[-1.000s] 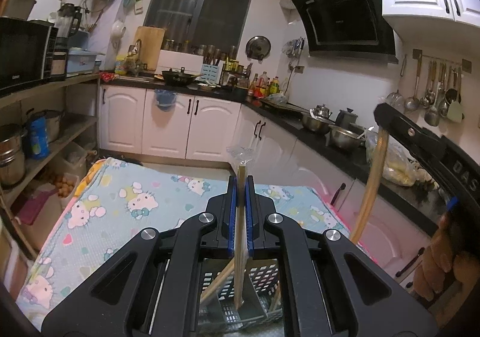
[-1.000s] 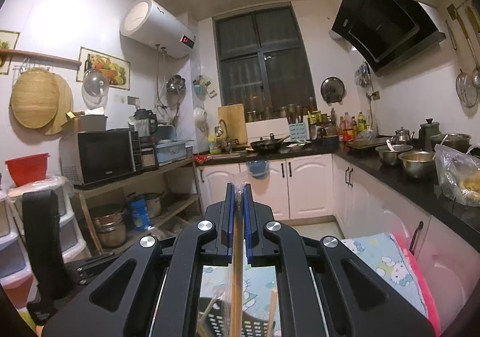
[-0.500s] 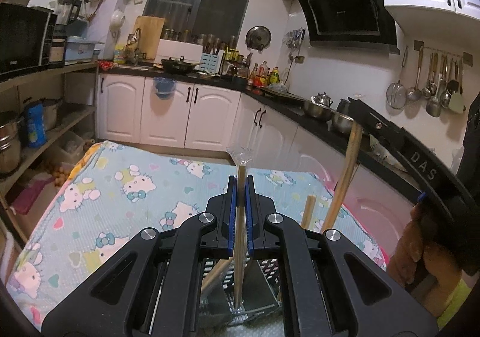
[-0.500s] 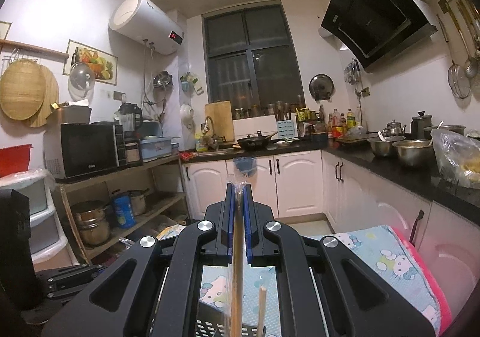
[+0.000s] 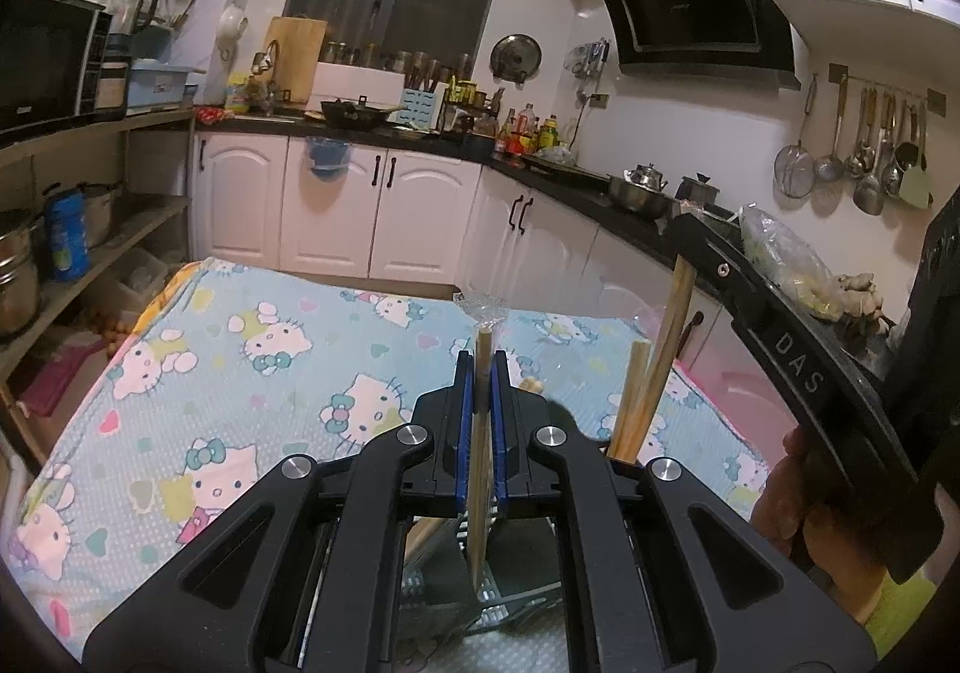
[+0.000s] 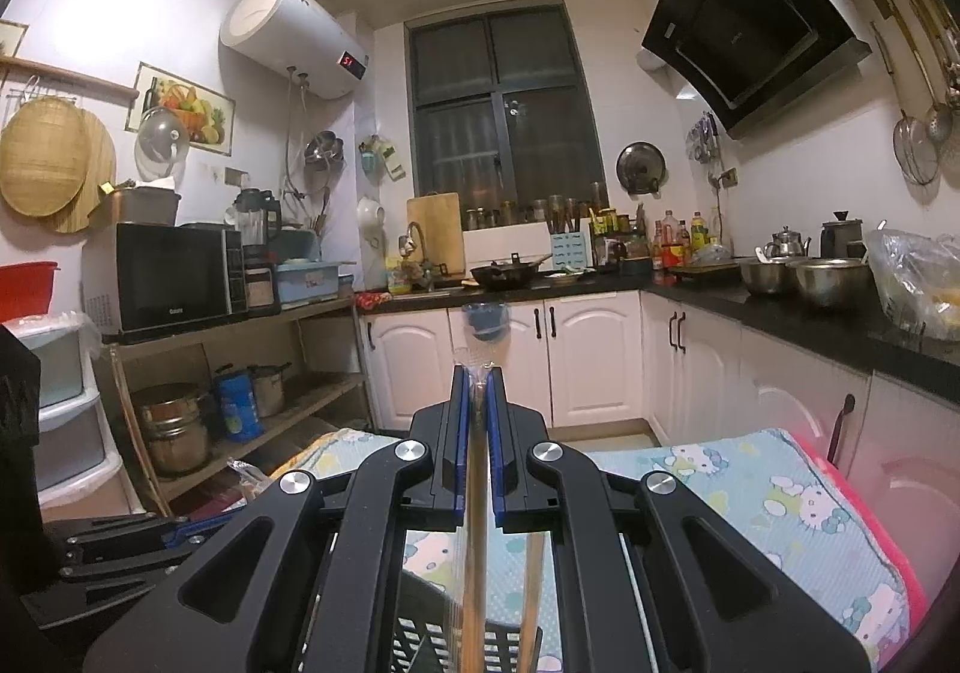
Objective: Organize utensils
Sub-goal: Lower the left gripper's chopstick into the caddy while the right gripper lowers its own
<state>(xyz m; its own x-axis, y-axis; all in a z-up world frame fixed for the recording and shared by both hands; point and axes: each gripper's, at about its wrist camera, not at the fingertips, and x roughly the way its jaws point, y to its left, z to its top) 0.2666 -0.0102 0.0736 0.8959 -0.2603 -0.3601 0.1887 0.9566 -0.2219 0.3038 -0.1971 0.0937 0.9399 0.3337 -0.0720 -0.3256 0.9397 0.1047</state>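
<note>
Both grippers, left (image 5: 481,373) and right (image 6: 478,391), clamped on wrapped chopsticks (image 5: 480,433), now lower than a second ago, nearly into the basket (image 5: 510,595).

The dark slotted plastic utensil basket (image 5: 480,592) is mostly buried under the left claw (image 5: 481,373) body, so you only catch bits of its floor and can't make out compartments, and the lower tip of the plastic-wrapped wooden chopsticks (image 5: 479,469) pinched there gets lost in that gap. Same story on the right wrist view: the right claw (image 6: 478,391) covers the basket (image 6: 474,643), the frame bottom cuts it off, and its clear-wrapped wooden chopsticks (image 6: 475,523) run out of the picture. The "DAS" lettering on the right claw arm (image 5: 798,364) is chopped by the hand holding it.
</note>
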